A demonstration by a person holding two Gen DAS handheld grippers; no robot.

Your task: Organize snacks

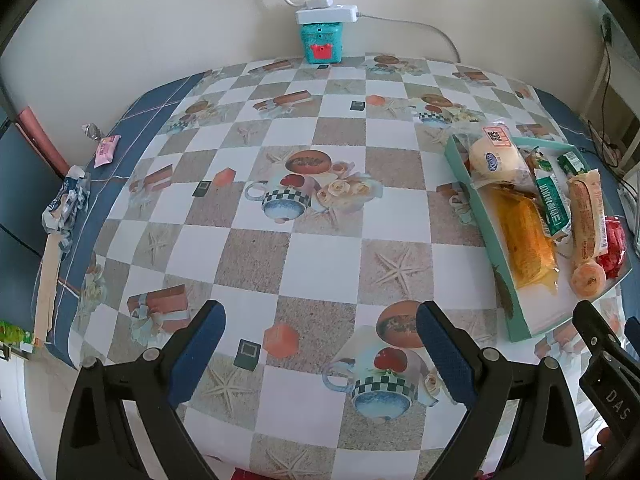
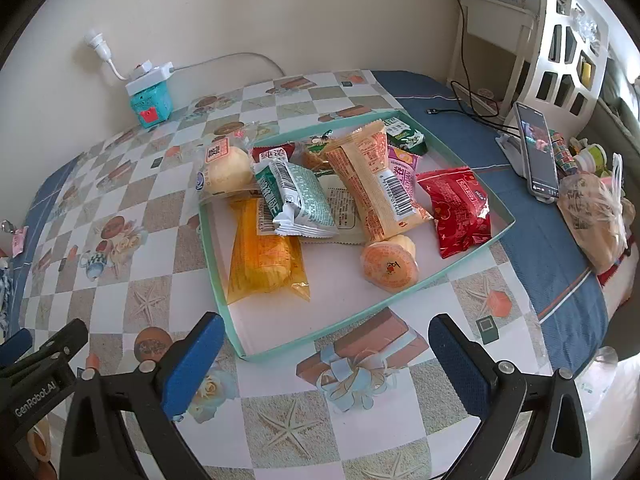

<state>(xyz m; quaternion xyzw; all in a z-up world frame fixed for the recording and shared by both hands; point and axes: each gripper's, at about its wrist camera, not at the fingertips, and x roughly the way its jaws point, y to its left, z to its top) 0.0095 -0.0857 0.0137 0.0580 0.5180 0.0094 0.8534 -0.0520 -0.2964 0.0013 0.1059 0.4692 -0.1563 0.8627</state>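
The left gripper [image 1: 320, 344] hangs over the checked tablecloth [image 1: 304, 256], its blue fingers [image 1: 196, 356] wide apart with nothing between them. Before it the cloth lies bare over a wide area, up to the teal box [image 1: 322, 42] at the wall. At the left edge of the table lie a pink packet [image 1: 107, 151] and a crumpled wrapper [image 1: 66, 204].

The right gripper [image 2: 326, 360] also has its fingers [image 2: 192, 364] spread apart and holds nothing. Just in front of it is the near corner of the tray [image 2: 236, 334], with a bare strip of tray floor behind the rim. On the arm at the left one reads "GenRobot.AI".

All snacks lie in the tray. Nearest are the yellow pack [image 2: 262, 252] and a round orange cup [image 2: 390, 268]. The red bag [image 2: 460, 208] lies close to the right rim. A green pack [image 2: 296, 200] with a barcode leans on the yellow one, and a long orange pack [image 2: 374, 184] also shows a barcode. The bun [image 2: 226, 170] hangs over the left rim. The print on the packs is too small to read.

Beyond the tray, on the blue cloth [image 2: 540, 248], a phone [image 2: 538, 152] stands upright.
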